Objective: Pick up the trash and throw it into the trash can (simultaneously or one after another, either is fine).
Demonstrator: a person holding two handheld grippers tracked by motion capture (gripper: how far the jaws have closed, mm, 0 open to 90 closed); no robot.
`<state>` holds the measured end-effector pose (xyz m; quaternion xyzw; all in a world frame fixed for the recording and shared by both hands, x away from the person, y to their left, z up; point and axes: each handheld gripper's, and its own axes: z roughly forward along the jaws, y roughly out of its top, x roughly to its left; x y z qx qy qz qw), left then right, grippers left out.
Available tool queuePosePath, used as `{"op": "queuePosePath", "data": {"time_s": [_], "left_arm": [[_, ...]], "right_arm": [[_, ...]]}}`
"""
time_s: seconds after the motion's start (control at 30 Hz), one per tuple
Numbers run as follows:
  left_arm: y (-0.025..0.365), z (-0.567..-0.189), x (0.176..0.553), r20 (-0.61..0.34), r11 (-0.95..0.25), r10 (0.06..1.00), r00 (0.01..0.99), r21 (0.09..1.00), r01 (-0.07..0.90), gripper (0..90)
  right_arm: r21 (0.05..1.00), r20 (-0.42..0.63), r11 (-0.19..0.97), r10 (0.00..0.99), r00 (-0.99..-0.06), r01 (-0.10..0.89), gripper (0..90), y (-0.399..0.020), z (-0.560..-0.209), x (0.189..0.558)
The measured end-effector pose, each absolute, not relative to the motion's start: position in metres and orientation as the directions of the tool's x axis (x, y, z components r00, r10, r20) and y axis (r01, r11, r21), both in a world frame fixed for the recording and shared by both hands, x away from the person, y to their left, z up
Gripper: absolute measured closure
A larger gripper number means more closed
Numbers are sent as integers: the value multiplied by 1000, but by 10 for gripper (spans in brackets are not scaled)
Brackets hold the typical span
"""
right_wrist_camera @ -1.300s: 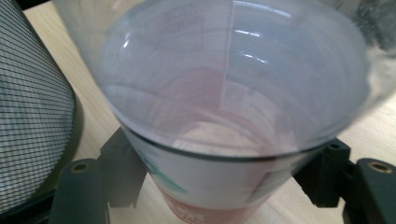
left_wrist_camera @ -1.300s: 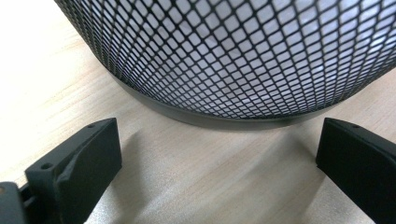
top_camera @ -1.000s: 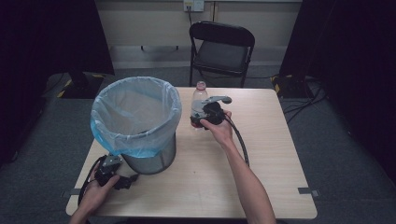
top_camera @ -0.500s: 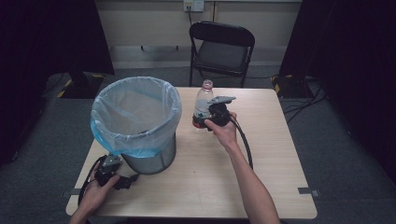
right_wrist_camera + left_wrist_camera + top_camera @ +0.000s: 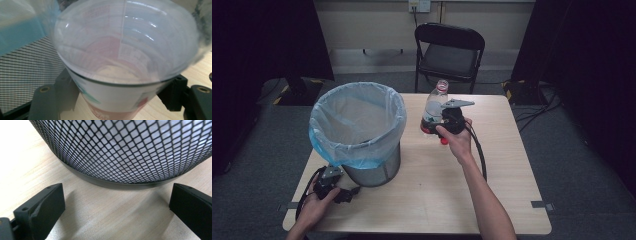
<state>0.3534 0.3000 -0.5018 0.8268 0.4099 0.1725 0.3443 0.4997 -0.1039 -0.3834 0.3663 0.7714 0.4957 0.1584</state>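
High view first, working from our edge of the table (image 5: 422,200) outward. Closest to us is our left gripper (image 5: 337,192), sitting low on the wood right at the foot of the bin (image 5: 362,170). From the left gripper view its jaws are spread wide with nothing between them, just bare table, and the black mesh wall of the bin (image 5: 130,152) curves across right ahead of them, close but not touching.

Bit further out, the bin takes up the left half of the table. It's a mesh can with a pale blue liner (image 5: 357,117) folded down over the rim.

Just right of the bin we've got the right gripper (image 5: 432,122) pinching a clear plastic bottle (image 5: 434,105) low on its body. The bottle stands roughly upright, tipped a touch, red cap on top and a red band near its bottom, and it looks lifted off the table, a small gap away from the bin's rim. In the right gripper view the bottle (image 5: 125,50) is jammed right up against the lens, blurry, with a jaw pressed on each side of it and the bin's mesh and liner off to the left.

Way at the back, past the far edge, there's a black folding chair (image 5: 449,52) against the wall.
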Motion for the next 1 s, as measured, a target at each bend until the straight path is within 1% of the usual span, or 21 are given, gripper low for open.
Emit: {"op": "queuePosePath", "data": {"time_s": [0.13,0.27,0.47,0.77,0.87,1.0], "left_arm": [[300,-502,353,3,-427,796,605,711,559,0],[300,-502,353,3,-428,796,605,710,559,0],[300,-502,353,3,-428,796,605,710,559,0],[300,-502,353,3,-427,796,605,711,559,0],[300,-502,353,3,-427,797,605,711,559,0],[300,-502,353,3,-427,797,604,711,559,0]], "right_arm": [[887,110,248,707,-699,390,295,-108,-372,492],[896,119,227,706,-698,382,295,-110,-367,489],[914,123,194,705,-699,357,296,-113,-349,482],[930,108,183,693,-713,319,296,-110,-331,474],[948,91,158,694,-714,275,296,-109,-325,469],[959,78,147,687,-722,243,297,-106,-314,464]]}}
